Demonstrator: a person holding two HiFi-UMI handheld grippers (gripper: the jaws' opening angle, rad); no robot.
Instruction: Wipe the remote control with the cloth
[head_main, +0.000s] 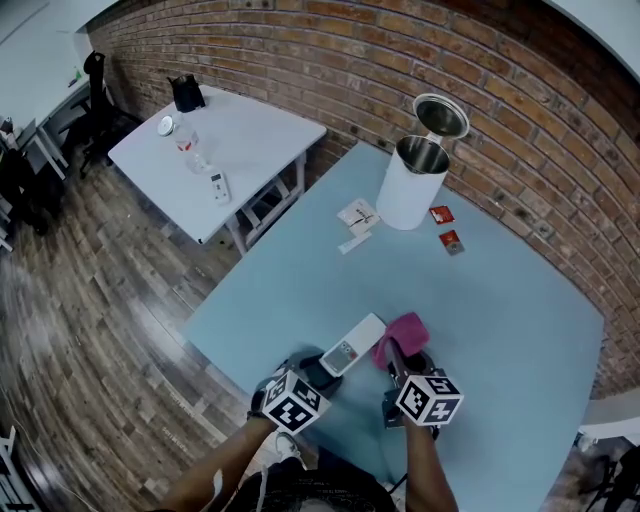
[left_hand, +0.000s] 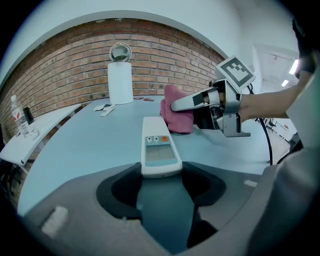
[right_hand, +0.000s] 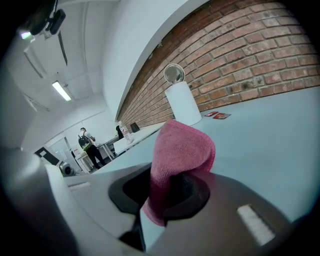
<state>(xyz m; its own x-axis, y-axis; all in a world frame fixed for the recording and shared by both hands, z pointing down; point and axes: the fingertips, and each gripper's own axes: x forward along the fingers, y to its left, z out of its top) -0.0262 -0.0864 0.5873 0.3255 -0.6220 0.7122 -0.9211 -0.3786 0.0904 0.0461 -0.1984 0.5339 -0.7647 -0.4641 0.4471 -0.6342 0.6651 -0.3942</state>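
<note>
both grippers loaded.
left gripper (left_hand: 161, 174) clamps one end of a white rectangular plastic remote control (left_hand: 159, 145) between its fingers; right gripper (right_hand: 167, 192) pinches a folded pink fabric cloth (right_hand: 182, 145).

Remote (head_main: 354, 346) lies on table (head_main: 500, 330). Cloth (head_main: 405, 332) just right of remote's far end. Bin (head_main: 410, 185) well behind remote; paper slips (head_main: 357, 222) between them.
</note>
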